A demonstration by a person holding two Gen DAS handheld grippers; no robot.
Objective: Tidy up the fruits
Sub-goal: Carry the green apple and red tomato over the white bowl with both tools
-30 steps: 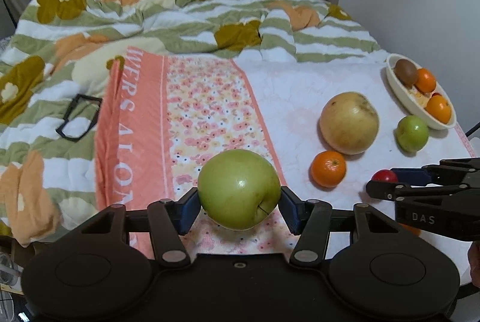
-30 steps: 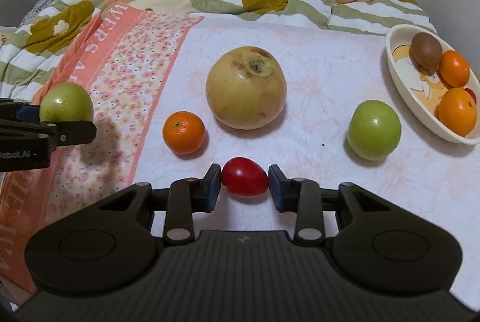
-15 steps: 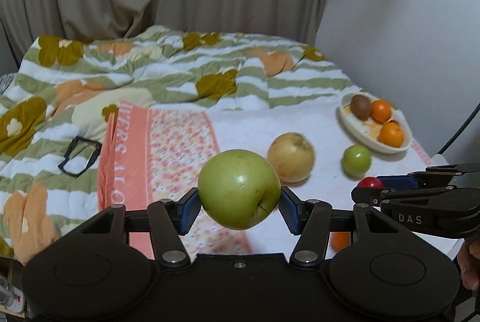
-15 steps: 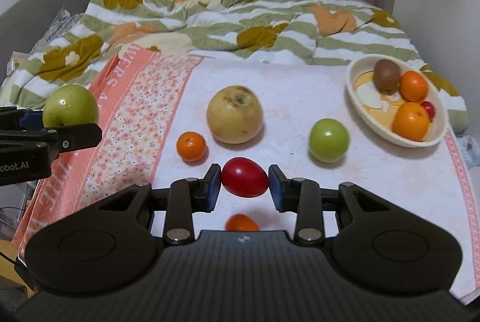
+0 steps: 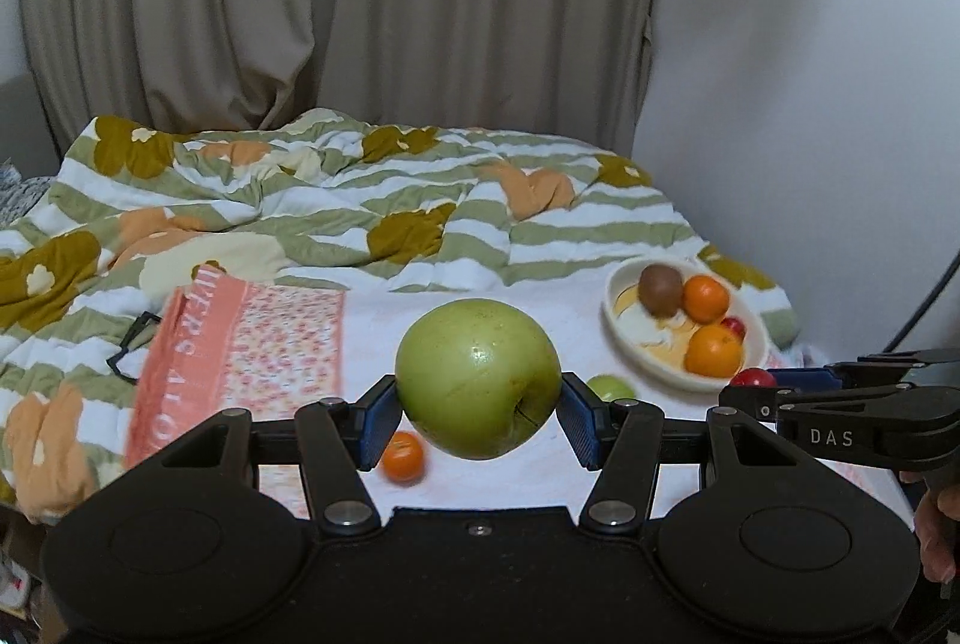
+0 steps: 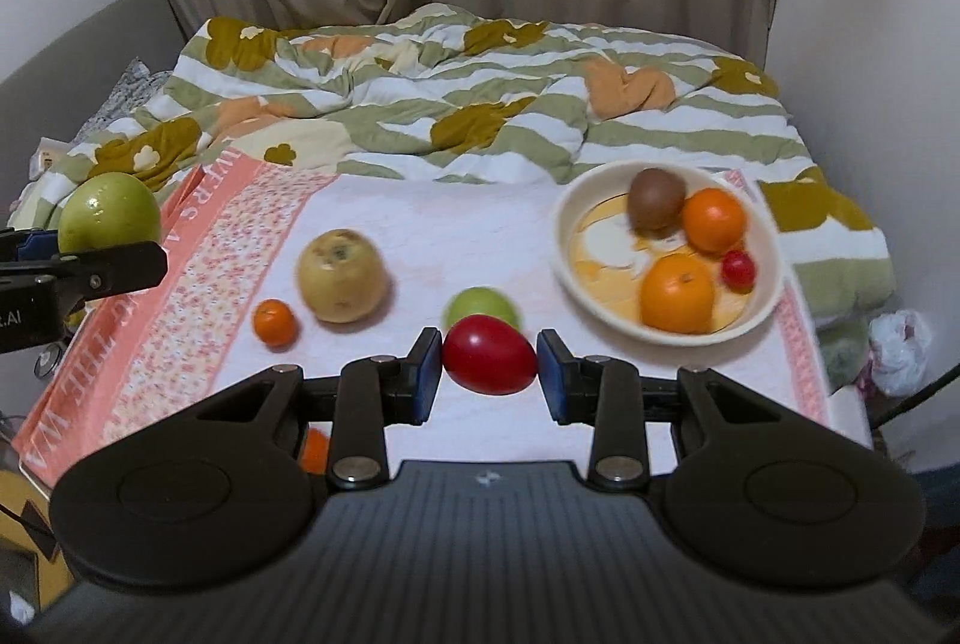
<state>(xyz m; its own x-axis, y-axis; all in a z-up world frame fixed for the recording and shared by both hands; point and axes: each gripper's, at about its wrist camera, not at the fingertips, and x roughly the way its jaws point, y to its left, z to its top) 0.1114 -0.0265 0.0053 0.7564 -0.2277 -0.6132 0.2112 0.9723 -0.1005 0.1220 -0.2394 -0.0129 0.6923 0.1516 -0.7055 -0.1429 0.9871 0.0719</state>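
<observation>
left tongs (image 5: 478,419): clamped on big green apple (image 5: 478,378), lifted for carrying
right tongs (image 6: 489,368): gripped red tomato (image 6: 489,363)
bowl (image 6: 774,248): ahead-right, likely drop target

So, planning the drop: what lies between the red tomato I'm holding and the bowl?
In the right wrist view, only bare white cloth separates the tomato from the bowl.
</observation>
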